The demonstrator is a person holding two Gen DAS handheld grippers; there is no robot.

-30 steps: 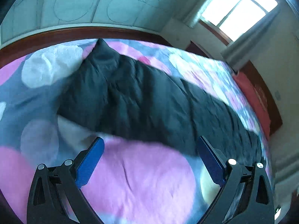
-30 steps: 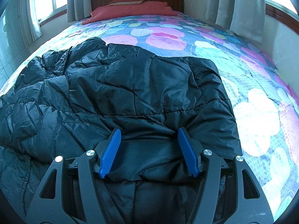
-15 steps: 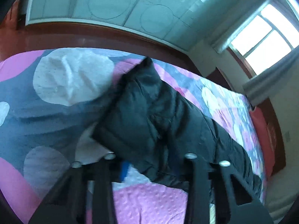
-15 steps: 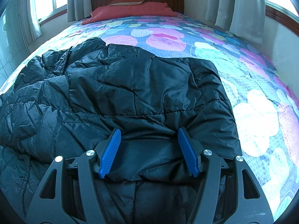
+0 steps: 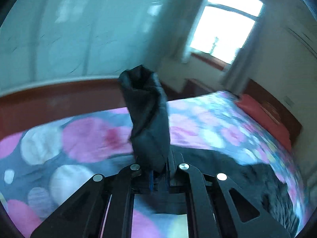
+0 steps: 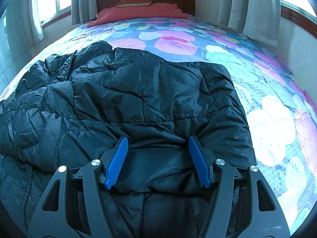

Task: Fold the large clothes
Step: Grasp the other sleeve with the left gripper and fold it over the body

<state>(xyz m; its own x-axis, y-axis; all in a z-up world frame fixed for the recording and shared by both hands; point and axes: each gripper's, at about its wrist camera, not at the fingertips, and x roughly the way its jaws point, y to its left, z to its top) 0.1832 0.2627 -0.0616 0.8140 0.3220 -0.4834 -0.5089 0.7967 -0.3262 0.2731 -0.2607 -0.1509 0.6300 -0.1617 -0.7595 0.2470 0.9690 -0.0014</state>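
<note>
Sleeve clamped in left tool; right tool spread.

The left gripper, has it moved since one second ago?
Yes. The left gripper, now shut on the black jacket's sleeve, has lifted it up off the bedspread, toward the window.

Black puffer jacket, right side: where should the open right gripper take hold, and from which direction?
Judging by the right wrist view, the right gripper best grips the black puffer jacket at the bunched near hem between its open jaws, coming straight ahead and low. That edge humps up there; farther in the fabric lies flat.
</note>
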